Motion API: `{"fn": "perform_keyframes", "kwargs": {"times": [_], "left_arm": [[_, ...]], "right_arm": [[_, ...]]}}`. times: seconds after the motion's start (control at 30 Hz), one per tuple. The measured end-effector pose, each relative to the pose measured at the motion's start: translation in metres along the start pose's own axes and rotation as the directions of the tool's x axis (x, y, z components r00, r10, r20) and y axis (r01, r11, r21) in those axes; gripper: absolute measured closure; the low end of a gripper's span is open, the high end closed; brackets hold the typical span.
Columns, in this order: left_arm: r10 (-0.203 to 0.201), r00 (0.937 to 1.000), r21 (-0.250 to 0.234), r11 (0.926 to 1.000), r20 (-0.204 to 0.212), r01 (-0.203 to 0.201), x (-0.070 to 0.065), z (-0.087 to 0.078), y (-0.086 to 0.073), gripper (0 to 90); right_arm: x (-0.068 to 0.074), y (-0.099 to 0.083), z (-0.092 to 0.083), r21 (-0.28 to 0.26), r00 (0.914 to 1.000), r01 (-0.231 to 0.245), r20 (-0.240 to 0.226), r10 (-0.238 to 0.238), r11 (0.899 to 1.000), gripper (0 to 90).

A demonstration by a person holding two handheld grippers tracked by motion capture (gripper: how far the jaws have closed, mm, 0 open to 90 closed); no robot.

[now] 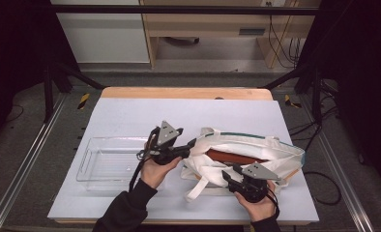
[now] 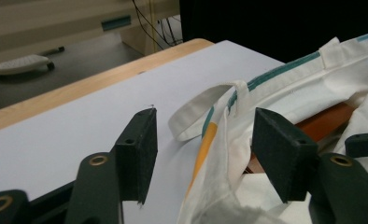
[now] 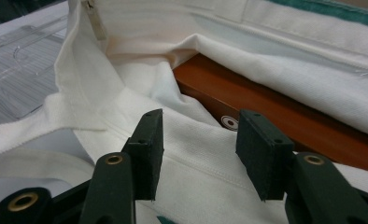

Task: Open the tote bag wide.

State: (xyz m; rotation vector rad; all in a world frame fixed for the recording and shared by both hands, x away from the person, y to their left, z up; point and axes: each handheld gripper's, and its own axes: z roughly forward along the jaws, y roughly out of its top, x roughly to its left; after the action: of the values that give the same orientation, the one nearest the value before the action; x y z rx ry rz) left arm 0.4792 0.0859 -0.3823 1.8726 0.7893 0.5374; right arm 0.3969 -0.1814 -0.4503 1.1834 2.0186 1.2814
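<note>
Your right gripper [image 3: 198,156] hovers unclenched over the near lip of the white tote bag [image 1: 256,150], right of the clear tray [image 1: 109,162]. Your left gripper [image 2: 203,149], also released, straddles its left rim. A brown box [image 3: 285,116] inside could snag if you pinch cloth unevenly.

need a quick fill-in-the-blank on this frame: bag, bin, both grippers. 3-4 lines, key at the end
1. The white tote bag lies on the table to the ____ of the clear plastic bin, seen from the person's side.
2. The thing lying inside the bag's mouth is ____ in colour.
3. The left gripper has its jaws ____, with the bag's rim between them.
4. The stripe along the bag's rim is ____.

Missing words: right; reddish-brown; open; green
</note>
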Motion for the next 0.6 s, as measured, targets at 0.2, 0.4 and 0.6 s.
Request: {"fn": "perform_keyframes", "kwargs": {"times": [0.2,0.4,0.6], "left_arm": [[0.018,0.9996,0.073,0.9972,0.019,-0.02,-0.003,0.026,-0.006,50.7],[-0.002,0.9996,0.131,0.9914,0.028,-0.002,0.0,0.035,-0.01,74.7],[-0.029,0.9986,0.171,0.9851,0.046,0.02,0.002,0.032,-0.01,85.7]], "right_arm": [[0.0,-0.004,0.008,0.013,0.9998,0.018,-0.003,-0.018,1.0,47.2],[0.005,-0.001,0.013,0.013,0.999,0.034,-0.03,-0.033,0.999,38.8],[0.007,0.001,0.018,0.019,0.9983,0.053,-0.028,-0.052,0.998,35.1]]}}
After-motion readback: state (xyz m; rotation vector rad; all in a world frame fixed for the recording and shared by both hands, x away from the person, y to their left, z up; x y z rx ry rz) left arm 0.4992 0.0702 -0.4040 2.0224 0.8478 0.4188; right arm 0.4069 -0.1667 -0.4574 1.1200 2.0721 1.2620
